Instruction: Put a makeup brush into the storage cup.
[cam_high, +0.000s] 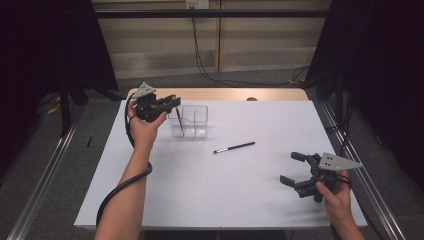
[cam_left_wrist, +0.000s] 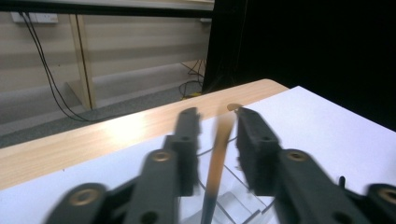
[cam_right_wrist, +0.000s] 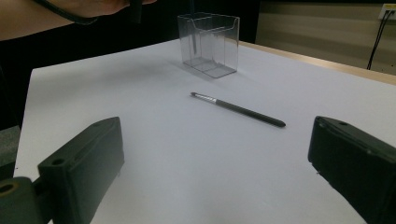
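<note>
Left hand-held gripper (cam_high: 172, 104): held above the back-left part of the counter (cam_high: 240, 190), right over the clear box. In the left gripper view its jaws stand a little apart with a thin brush between them; the blur there hides whether the pads press on it, so I cannot tell if it is pinched.

Brush at the box (cam_left_wrist: 217, 163): a slim stick with a brownish handle, near upright, its lower end down inside the clear box. In the high view it shows as a dark, slightly tilted line in the box's left part.

Clear box (cam_high: 192, 122): a see-through container with an inner divider that makes 2 compartments, standing on the white counter near its back-left.

Second brush (cam_high: 234, 147): a dark handle with a pale metal ferrule and small tip, lying flat on the counter near the middle, well apart from the box and from both tools. Its tip end points toward the person's left.

Right hand-held gripper (cam_high: 295, 167): held low over the front-right of the counter, jaws spread wide with nothing between them. In the right gripper view the lying brush sits ahead, between the lines of the 2 jaws.

Counter edge: a strip of light wood shows behind the white sheet.
</note>
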